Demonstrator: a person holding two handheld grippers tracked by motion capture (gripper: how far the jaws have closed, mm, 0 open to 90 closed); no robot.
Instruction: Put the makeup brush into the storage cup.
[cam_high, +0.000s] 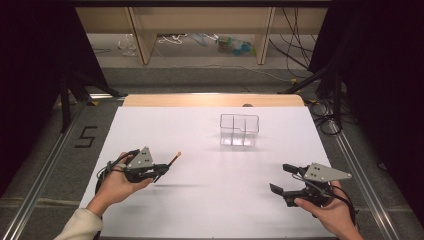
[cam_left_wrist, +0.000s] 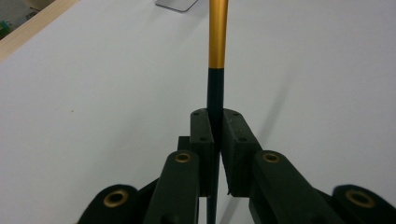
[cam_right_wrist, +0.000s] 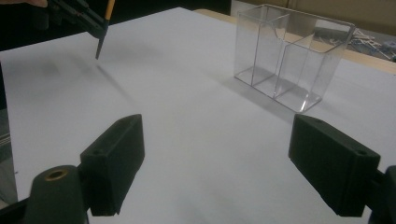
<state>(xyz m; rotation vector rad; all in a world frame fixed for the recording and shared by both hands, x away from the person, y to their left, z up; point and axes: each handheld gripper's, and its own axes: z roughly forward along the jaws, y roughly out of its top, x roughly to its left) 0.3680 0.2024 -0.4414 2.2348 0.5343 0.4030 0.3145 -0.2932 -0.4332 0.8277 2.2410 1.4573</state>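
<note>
The left gripper is clamped on a thin black pen with an orange-gold upper barrel, held above the white table; the barrel juts forward past its jaws. The right gripper hovers with jaws wide apart, well away from the clear plastic divided box.

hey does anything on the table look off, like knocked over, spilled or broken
Nothing stands out. The clear organizer stands upright and empty on the white table. The left hand-held gripper is shut on a black and gold pen, held above the table; the right hand-held gripper is open.
</note>
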